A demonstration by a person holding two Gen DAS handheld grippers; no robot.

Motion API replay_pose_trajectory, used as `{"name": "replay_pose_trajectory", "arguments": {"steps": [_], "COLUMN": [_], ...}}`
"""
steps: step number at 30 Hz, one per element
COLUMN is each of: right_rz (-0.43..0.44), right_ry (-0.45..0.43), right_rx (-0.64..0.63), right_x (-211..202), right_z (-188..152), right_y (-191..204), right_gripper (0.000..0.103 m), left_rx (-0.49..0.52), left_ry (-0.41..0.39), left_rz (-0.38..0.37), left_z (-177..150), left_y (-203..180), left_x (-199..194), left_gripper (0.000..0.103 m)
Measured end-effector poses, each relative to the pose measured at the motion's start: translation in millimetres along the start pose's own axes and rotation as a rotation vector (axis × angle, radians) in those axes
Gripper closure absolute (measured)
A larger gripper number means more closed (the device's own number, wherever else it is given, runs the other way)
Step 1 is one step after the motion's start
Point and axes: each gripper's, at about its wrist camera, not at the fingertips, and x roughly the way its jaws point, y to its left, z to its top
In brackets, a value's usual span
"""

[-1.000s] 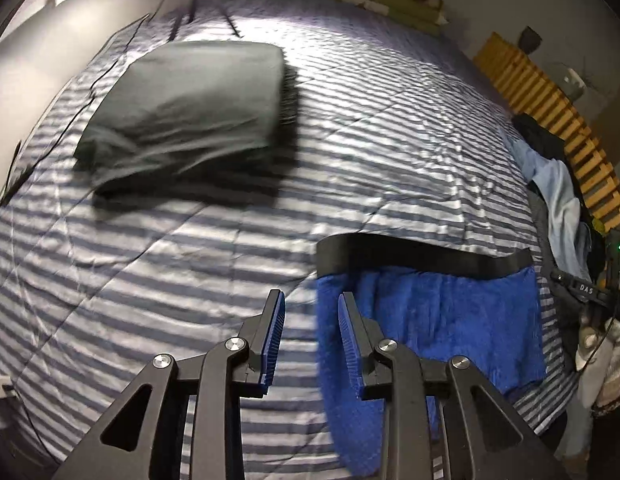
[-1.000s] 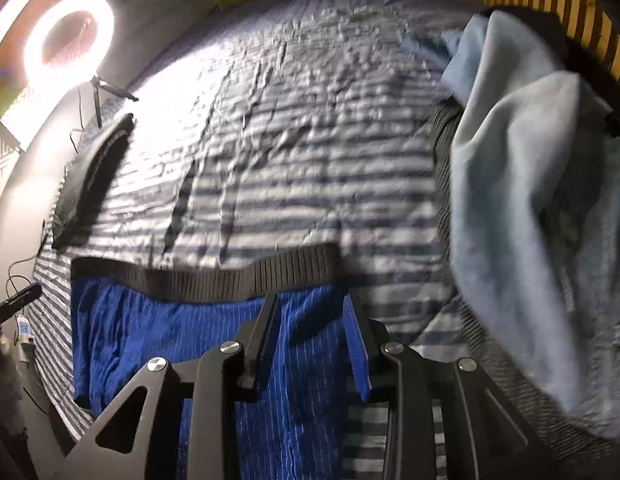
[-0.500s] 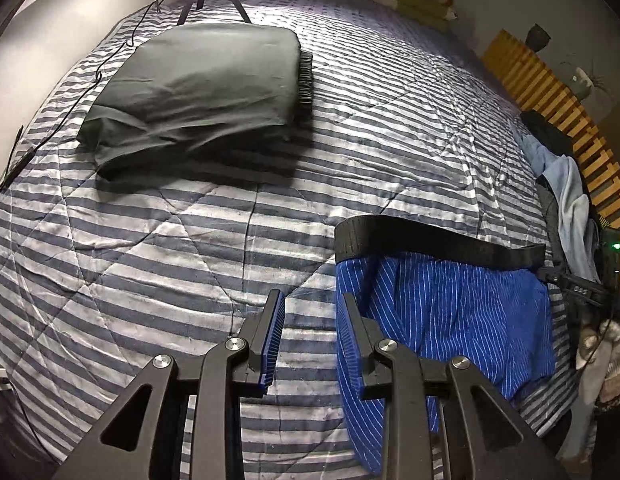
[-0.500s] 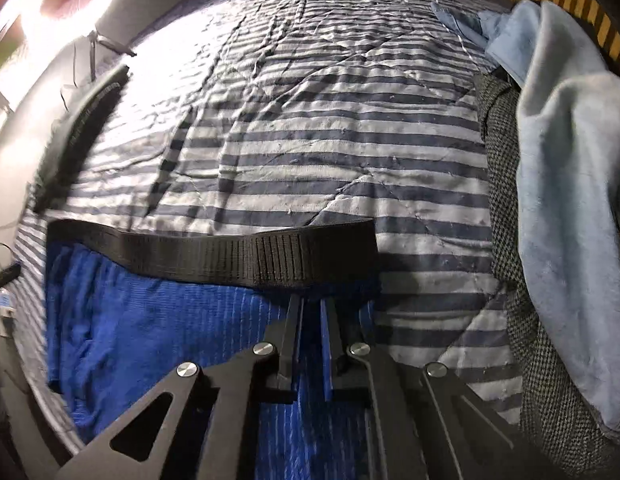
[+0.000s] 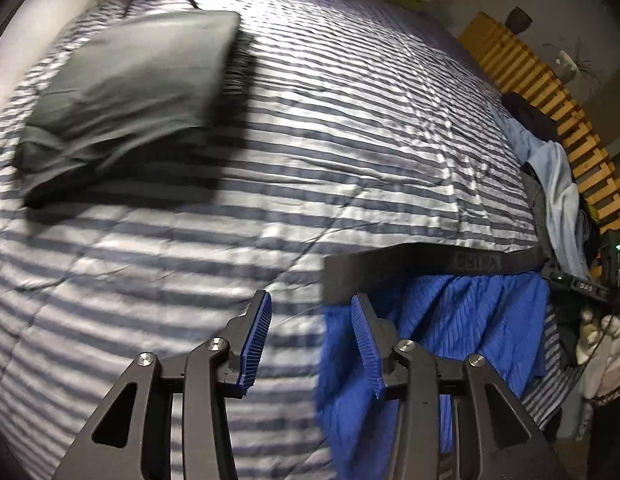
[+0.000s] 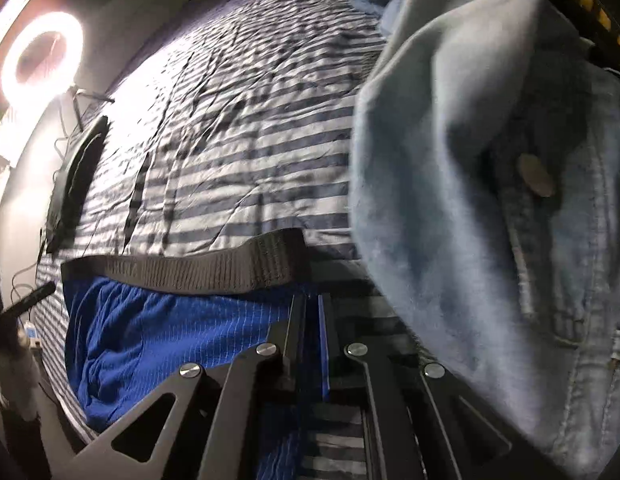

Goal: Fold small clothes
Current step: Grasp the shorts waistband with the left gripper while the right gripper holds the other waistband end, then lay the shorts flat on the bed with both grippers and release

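**One side of the blue shorts pinched, the other not yet**

My right hand-held gripper (image 6: 312,344) points down at the bed, its jaws drawn almost together on the edge of the blue shorts (image 6: 158,332), just below the end of their black waistband (image 6: 214,268). The blue cloth runs in between the pads there, in the lower middle of the right wrist view.

My left hand-held gripper (image 5: 310,344) hangs over the other side of the same shorts (image 5: 462,328). Its jaws have just been opening and stand about half apart. The right-hand finger lies over the shorts' blue edge, the left-hand finger over bare striped bedspread (image 5: 330,128); the pads press on nothing.

The shorts lie flat near the lower edge of the bed, waistband toward the middle of the bedspread. In the left wrist view they fill the lower right; in the right wrist view, the lower left.

A folded grey garment (image 5: 126,80) rests at the upper left of the left wrist view, well apart from the shorts. A pale blue denim heap (image 6: 490,200) crowds the right of the right wrist view, beside the waistband's end. A ring light (image 6: 40,56) glows at that view's upper left.
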Motion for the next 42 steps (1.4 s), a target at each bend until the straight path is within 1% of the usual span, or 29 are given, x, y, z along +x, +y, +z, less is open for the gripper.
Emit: {"name": "replay_pose_trajectory", "arguments": {"steps": [2, 4, 5, 6, 8, 9, 10, 11, 12, 13, 14, 15, 17, 18, 19, 20, 21, 22, 23, 24, 25, 27, 28, 31, 34, 36, 38, 40, 42], "right_rz": [-0.041, -0.076, -0.100, -0.081, -0.011, 0.011, 0.038, 0.075, 0.092, 0.105, 0.097, 0.088, 0.047, 0.018, -0.008, -0.042, -0.041, -0.010, 0.022, 0.054, 0.070, 0.132, 0.146, 0.214, 0.271, 0.308, 0.339, 0.362, 0.342], "right_ry": [-0.016, -0.042, -0.056, -0.053, -0.034, -0.040, -0.051, -0.054, -0.055, -0.053, -0.043, -0.035, 0.011, 0.031, 0.037, 0.040, 0.035, 0.005, -0.026, -0.066, -0.090, -0.181, -0.207, -0.314, -0.353, -0.368, -0.371, -0.361, -0.354], "right_rx": [-0.013, 0.022, 0.043, 0.053, 0.065, 0.057, 0.050, 0.048, 0.045, 0.036, 0.018, 0.008, -0.017, -0.032, -0.044, -0.064, -0.068, -0.064, -0.062, -0.065, -0.068, -0.086, -0.093, -0.125, -0.148, -0.162, -0.169, -0.165, -0.171], "right_x": [-3, -10, -14, -16, -21, -24, -29, -32, -31, -30, -24, -20, 0, 11, 14, 19, 17, 8, -5, -24, -38, -85, -98, -156, -188, -208, -221, -221, -214], "right_z": [1, 2, 4, 4, 4, 5, 5, 6, 8, 9, 12, 11, 16, 18, 17, 15, 13, 9, 5, 0, -4, -20, -24, -53, -74, -86, -93, -89, -83], "right_y": [1, -8, -16, -22, -29, -28, -26, -23, -20, -15, -6, -1, 13, 20, 24, 31, 35, 39, 41, 45, 47, 55, 60, 76, 87, 90, 91, 90, 89], "right_gripper": [0.098, 0.102, 0.103, 0.103, 0.102, 0.101, 0.098, 0.087, 0.071, 0.065, 0.061, 0.061, 0.061, 0.064, 0.073, 0.094, 0.097, 0.098, 0.099, 0.099, 0.099, 0.099, 0.099, 0.099, 0.099, 0.099, 0.099, 0.099, 0.099], "left_rx": [0.000, -0.005, -0.007, -0.004, 0.025, 0.040, 0.049, 0.059, 0.060, 0.056, 0.054, 0.051, 0.040, 0.037, 0.040, 0.050, 0.061, 0.070, 0.092, 0.104, 0.128, 0.161, 0.176, 0.207, 0.231, 0.232, 0.207, 0.187, 0.186], "left_ry": [0.010, 0.025, 0.033, 0.037, 0.036, 0.031, 0.032, 0.035, 0.037, 0.036, 0.030, 0.022, 0.006, -0.005, -0.022, -0.047, -0.076, -0.097, -0.139, -0.162, -0.209, -0.276, -0.311, -0.403, -0.452, -0.456, -0.445, -0.436, -0.404], "left_rz": [0.008, 0.001, -0.004, -0.009, -0.023, -0.025, -0.023, -0.016, -0.014, -0.011, -0.004, 0.005, 0.011, 0.013, 0.014, 0.012, 0.014, 0.014, 0.013, 0.013, 0.016, 0.019, 0.011, -0.006, -0.004, -0.010, -0.042, -0.053, -0.028], "left_z": [5, 9, 10, 10, 9, 8, 8, 7, 7, 7, 6, 6, 7, 7, 5, 3, 0, -2, -7, -10, -17, -28, -36, -62, -84, -91, -92, -88, -80], "left_y": [-2, -4, -6, -8, -17, -21, -24, -27, -28, -29, -30, -31, -32, -33, -35, -37, -40, -42, -48, -49, -55, -59, -61, -67, -69, -68, -59, -53, -50], "left_x": [11, 23, 28, 32, 36, 37, 38, 39, 41, 41, 41, 40, 33, 27, 20, 6, -11, -25, -50, -66, -93, -135, -158, -222, -264, -282, -293, -291, -276], "left_gripper": [0.050, 0.050, 0.051, 0.052, 0.055, 0.062, 0.067, 0.078, 0.085, 0.087, 0.091, 0.094, 0.097, 0.097, 0.097, 0.097, 0.098, 0.098, 0.098, 0.098, 0.098, 0.098, 0.098, 0.097, 0.097, 0.097, 0.097, 0.097, 0.097]}}
